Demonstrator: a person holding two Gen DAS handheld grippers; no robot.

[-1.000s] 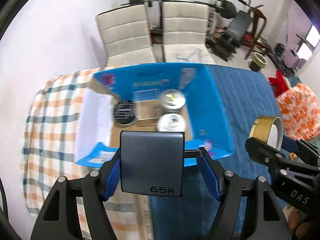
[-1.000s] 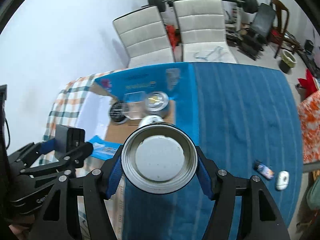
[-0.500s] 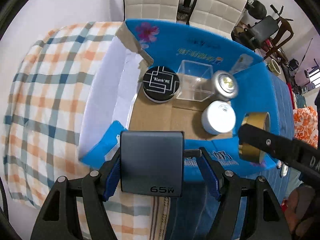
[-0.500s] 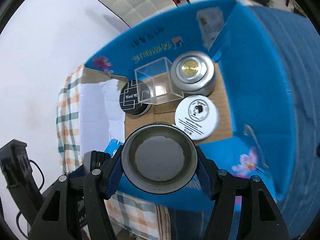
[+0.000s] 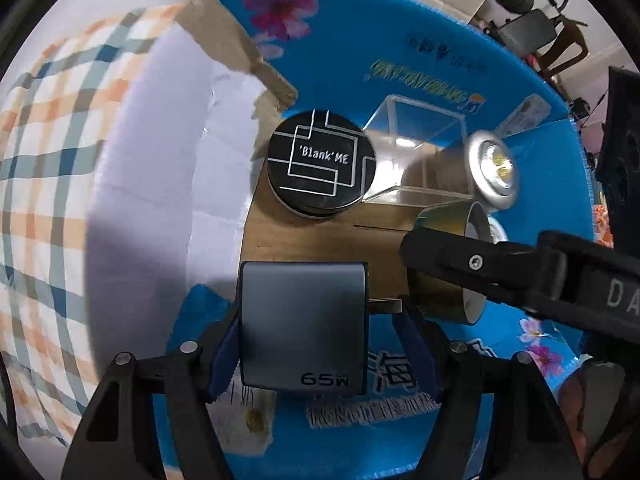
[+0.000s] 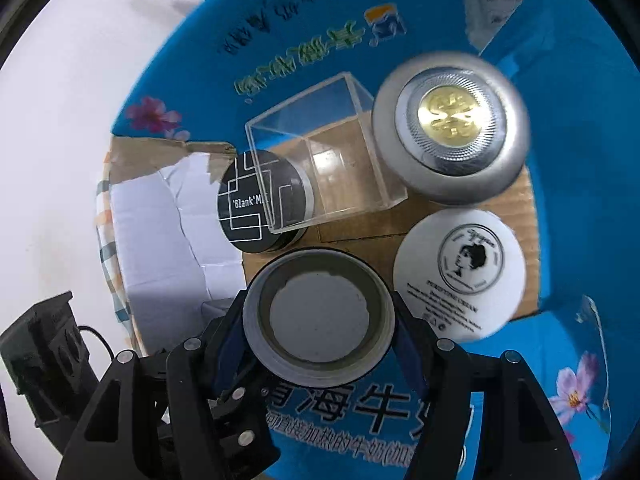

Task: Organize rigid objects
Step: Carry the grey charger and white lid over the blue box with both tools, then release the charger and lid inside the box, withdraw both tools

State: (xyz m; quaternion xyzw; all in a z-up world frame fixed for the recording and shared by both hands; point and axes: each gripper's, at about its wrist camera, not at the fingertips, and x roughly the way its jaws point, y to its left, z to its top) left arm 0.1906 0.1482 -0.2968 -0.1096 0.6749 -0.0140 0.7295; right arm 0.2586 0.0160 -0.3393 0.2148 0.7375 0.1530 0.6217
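Note:
My left gripper point(image 5: 316, 332) is shut on a grey 65W charger block point(image 5: 304, 320), held over the near edge of the open blue cardboard box point(image 5: 420, 64). My right gripper point(image 6: 320, 320) is shut on a round gold-sided tin point(image 6: 318, 316), low inside the box point(image 6: 580, 160); the tin also shows in the left wrist view point(image 5: 448, 276). In the box lie a black 'Blank ME' tin point(image 5: 322, 166) point(image 6: 260, 200), a clear plastic cube point(image 5: 416, 156) point(image 6: 320, 156), a silver round case point(image 5: 492, 168) point(image 6: 448, 132) and a white cream jar point(image 6: 460, 276).
The box has a white inner flap point(image 5: 160, 184) on its left side and sits on a checked cloth point(image 5: 44, 160). Chairs and gym gear point(image 5: 532, 28) stand beyond the table.
Both grippers have moved forward and down to the box. The right gripper with its tin has dropped inside the box; the charger now hangs over the near edge.

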